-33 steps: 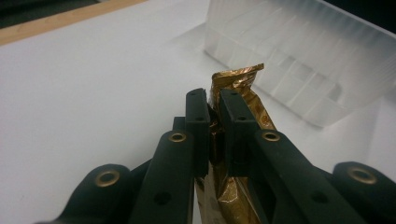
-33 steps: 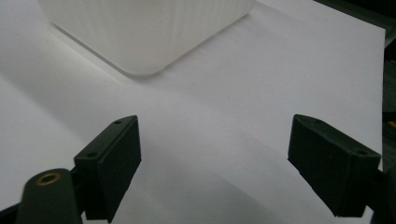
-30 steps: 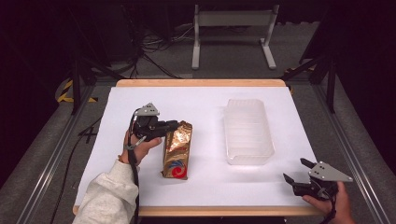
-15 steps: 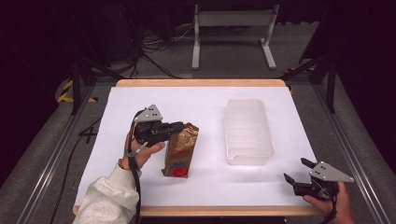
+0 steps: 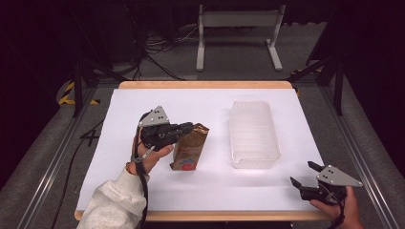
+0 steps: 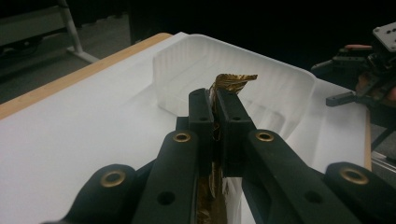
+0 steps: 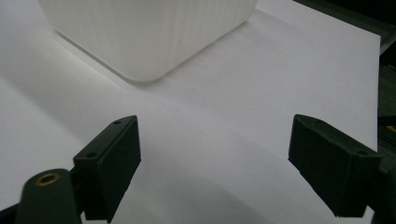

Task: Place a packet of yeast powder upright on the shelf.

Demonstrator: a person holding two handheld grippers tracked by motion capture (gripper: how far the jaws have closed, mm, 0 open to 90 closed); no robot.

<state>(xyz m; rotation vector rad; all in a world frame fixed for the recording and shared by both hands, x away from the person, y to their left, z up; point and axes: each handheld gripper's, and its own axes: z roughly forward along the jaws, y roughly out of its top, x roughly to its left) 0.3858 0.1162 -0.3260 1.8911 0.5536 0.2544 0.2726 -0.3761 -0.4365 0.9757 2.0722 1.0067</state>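
Since a second ago the left gripper (image 5: 187, 128) has tipped the pouch (image 5: 187, 148) up from lying flat, so it now stands on its lower end, leaning, left of the surface's middle. The jaws are clamped tight on the pouch's crinkled gold top edge, seen close in the left gripper view (image 6: 214, 112). The right gripper (image 5: 302, 174) has stayed at the near right corner, jaws spread wide on nothing, bare white surface (image 5: 210, 191) before it. Beyond, well apart from the pouch, sits the ribbed translucent bin (image 5: 253, 133). The pouch is coppery brown with a red patch low down.
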